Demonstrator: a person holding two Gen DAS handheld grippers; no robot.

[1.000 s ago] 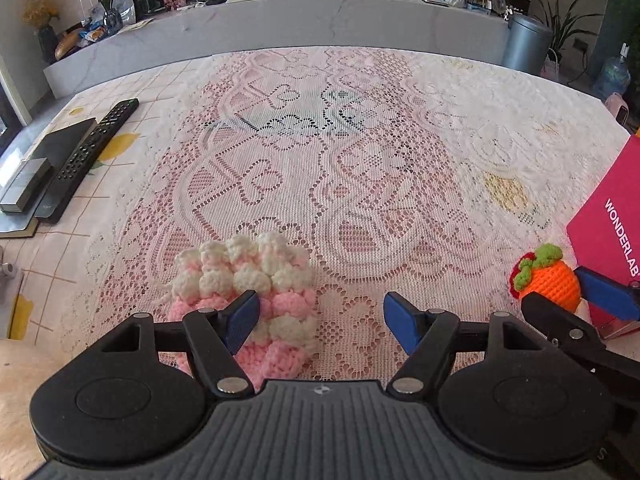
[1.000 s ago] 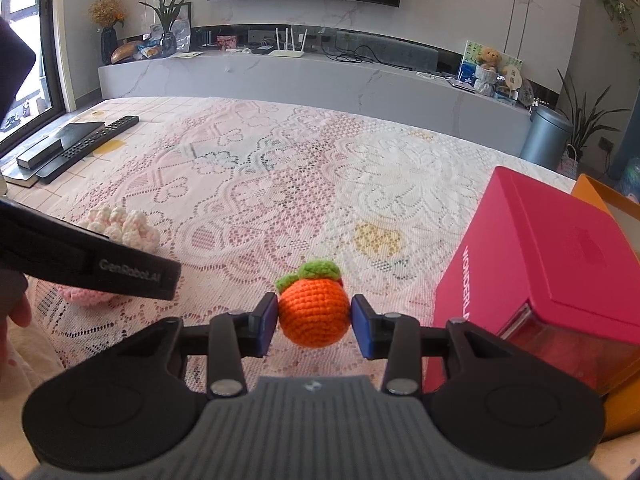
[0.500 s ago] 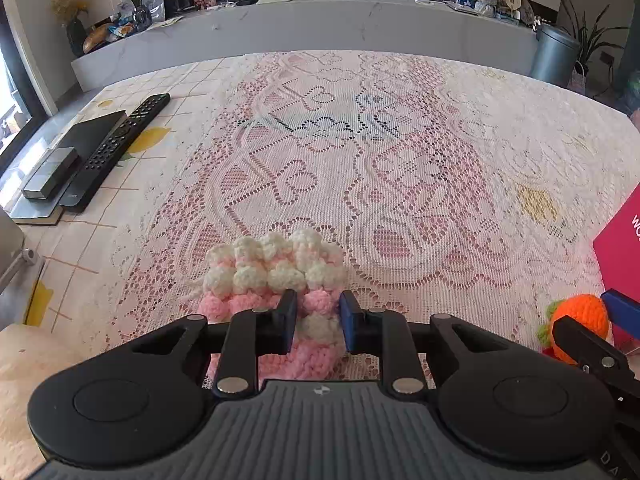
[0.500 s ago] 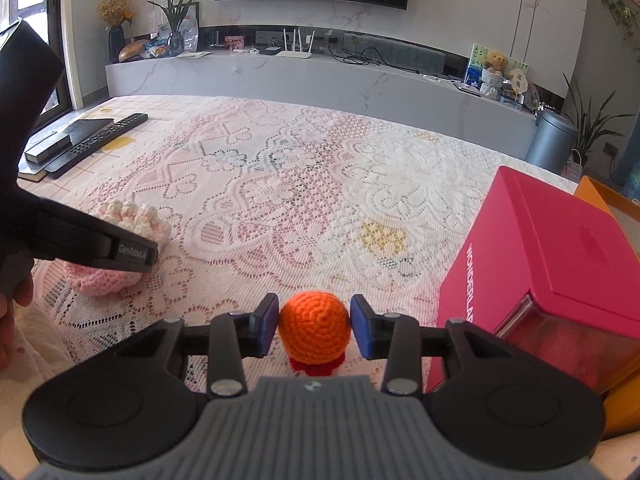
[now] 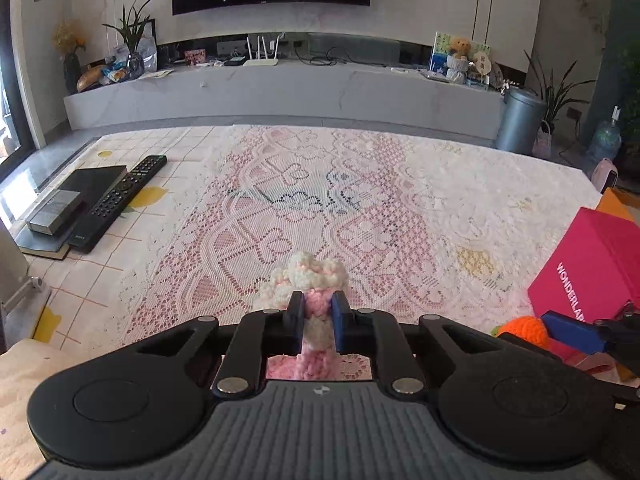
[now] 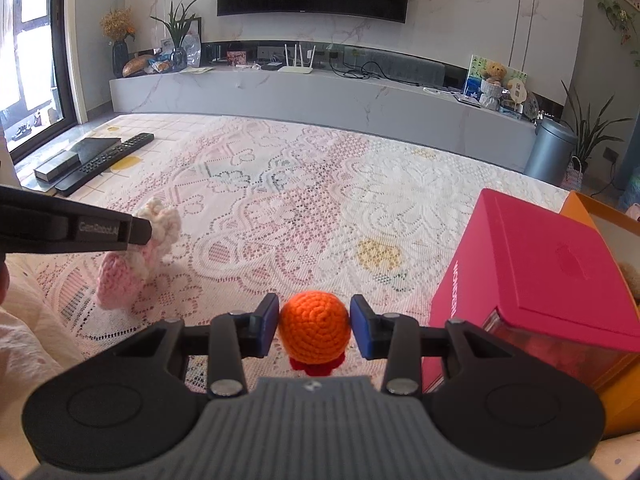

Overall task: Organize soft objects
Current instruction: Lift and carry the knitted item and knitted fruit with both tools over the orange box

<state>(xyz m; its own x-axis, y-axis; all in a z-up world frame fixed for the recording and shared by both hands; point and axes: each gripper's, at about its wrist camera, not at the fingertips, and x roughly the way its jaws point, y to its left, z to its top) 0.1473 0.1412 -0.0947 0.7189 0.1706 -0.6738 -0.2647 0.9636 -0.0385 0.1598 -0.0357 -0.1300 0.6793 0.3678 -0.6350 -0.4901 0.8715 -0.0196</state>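
My left gripper (image 5: 316, 322) is shut on a pink and white crocheted soft toy (image 5: 306, 280) and holds it lifted off the lace tablecloth (image 5: 360, 208); in the right wrist view the toy (image 6: 136, 256) hangs from the left gripper's fingers (image 6: 136, 232), its lower end near the cloth. My right gripper (image 6: 314, 326) is shut on an orange crocheted ball (image 6: 314, 328) with a red base, held just above the cloth. The orange ball (image 5: 524, 330) also shows at the right of the left wrist view.
A magenta box (image 6: 548, 272) stands close to the right of the right gripper, with an orange box (image 6: 608, 216) behind it. A black remote (image 5: 120, 200), a dark book and a grey case (image 5: 56, 212) lie at the table's left edge.
My left gripper closed on the pink and white toy and raised it. My right gripper, holding the orange ball, lifted and tilted so the ball's green top turned out of view.
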